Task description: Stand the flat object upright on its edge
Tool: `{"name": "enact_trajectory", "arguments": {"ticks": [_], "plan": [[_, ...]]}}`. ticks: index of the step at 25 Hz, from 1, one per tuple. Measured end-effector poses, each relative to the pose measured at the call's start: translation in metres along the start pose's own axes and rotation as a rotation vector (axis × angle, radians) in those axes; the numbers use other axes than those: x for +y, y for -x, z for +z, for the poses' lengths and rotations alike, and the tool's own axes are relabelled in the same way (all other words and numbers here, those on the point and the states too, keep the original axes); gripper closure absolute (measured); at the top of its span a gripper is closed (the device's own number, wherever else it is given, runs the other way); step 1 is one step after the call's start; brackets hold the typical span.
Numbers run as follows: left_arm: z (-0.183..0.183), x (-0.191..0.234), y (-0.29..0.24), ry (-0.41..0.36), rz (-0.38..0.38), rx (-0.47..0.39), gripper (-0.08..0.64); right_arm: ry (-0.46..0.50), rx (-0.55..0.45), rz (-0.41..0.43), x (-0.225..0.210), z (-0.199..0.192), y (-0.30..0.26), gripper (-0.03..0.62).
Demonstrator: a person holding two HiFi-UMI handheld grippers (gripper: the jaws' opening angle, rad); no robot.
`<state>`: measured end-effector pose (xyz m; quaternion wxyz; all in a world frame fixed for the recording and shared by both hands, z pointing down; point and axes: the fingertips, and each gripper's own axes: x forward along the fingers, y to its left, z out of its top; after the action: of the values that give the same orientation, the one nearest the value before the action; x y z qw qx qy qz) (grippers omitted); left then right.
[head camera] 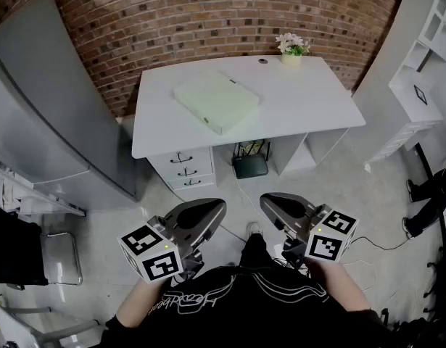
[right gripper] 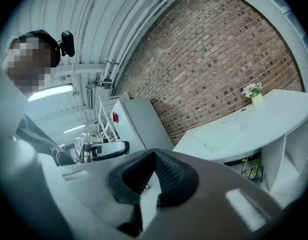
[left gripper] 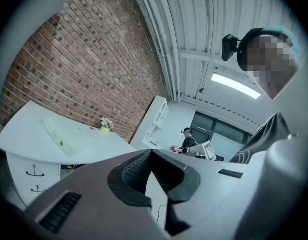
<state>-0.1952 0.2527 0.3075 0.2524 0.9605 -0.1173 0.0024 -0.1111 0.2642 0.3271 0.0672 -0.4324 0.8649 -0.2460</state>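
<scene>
A flat pale green box (head camera: 216,100) lies on its broad face on the white desk (head camera: 310,104), left of centre. It also shows lying flat in the left gripper view (left gripper: 63,135) and the right gripper view (right gripper: 217,135). Both grippers are held close to the person's body, well short of the desk. My left gripper (head camera: 212,210) is shut with nothing between its jaws, and so is my right gripper (head camera: 273,203). Each one's ribbed pads (left gripper: 138,168) (right gripper: 166,171) meet at the tip.
A small pot of flowers (head camera: 291,48) stands at the desk's far edge by the brick wall. A drawer unit (head camera: 183,167) sits under the desk's left half, a dark bin (head camera: 250,163) beside it. A grey cabinet (head camera: 45,114) stands left, white shelves (head camera: 426,71) right.
</scene>
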Motion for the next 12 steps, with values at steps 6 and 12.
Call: {"name": "enact_trajectory", "arguments": {"ticks": [6, 12], "plan": [[-0.0027, 0.0002, 0.0058, 0.016, 0.015, 0.003, 0.558, -0.02, -0.013, 0.032, 0.0107, 0.0027, 0.0012, 0.588], [-0.0043, 0.0008, -0.0024, 0.052, 0.004, -0.001, 0.558, -0.054, 0.0, 0.022, 0.0016, 0.0011, 0.0059, 0.588]]}}
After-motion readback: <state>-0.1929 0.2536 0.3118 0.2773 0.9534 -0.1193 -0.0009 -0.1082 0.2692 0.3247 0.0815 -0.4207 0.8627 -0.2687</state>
